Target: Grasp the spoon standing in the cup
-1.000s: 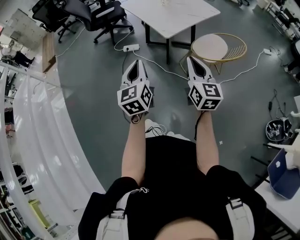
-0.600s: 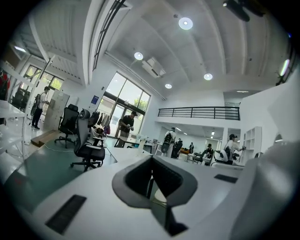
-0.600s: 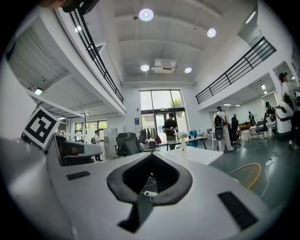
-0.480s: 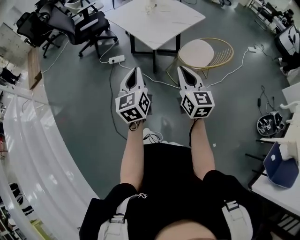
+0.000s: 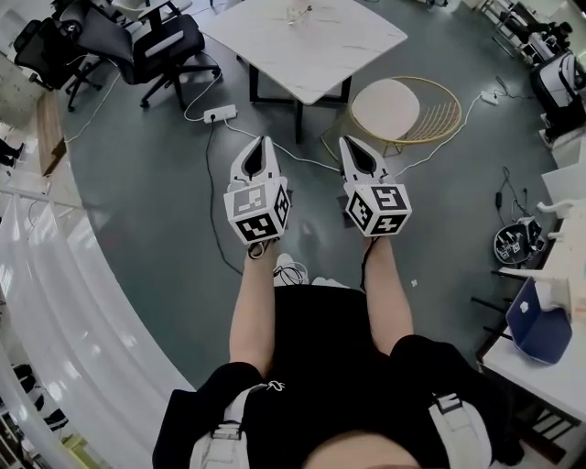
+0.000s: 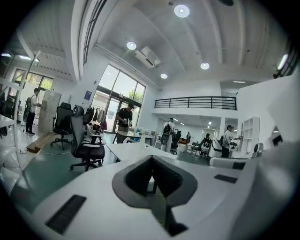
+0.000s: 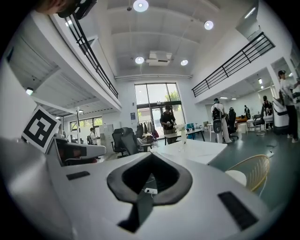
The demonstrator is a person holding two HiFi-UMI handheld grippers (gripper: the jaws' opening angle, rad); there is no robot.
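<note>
L gripper (image 5: 263, 147) & R gripper (image 5: 347, 145) are held side by side above the grey floor (image 5: 165, 183), each w/ jaws closed together & nothing between them. The cup (image 5: 298, 14) w/ the spoon (image 5: 303, 9) is seen on the white table (image 5: 339, 55) ahead, well apart from both grippers. The spoon is too small for detail to be made out.

At the top centre of my head view I see a white table (image 5: 320, 55) on black legs. Just right of it stands a round gold wire chair (image 5: 389, 105), and black office chairs (image 5: 156, 46) sit at upper left. A power strip (image 5: 220, 114) lies on the grey floor (image 5: 146, 201) below the table.
</note>
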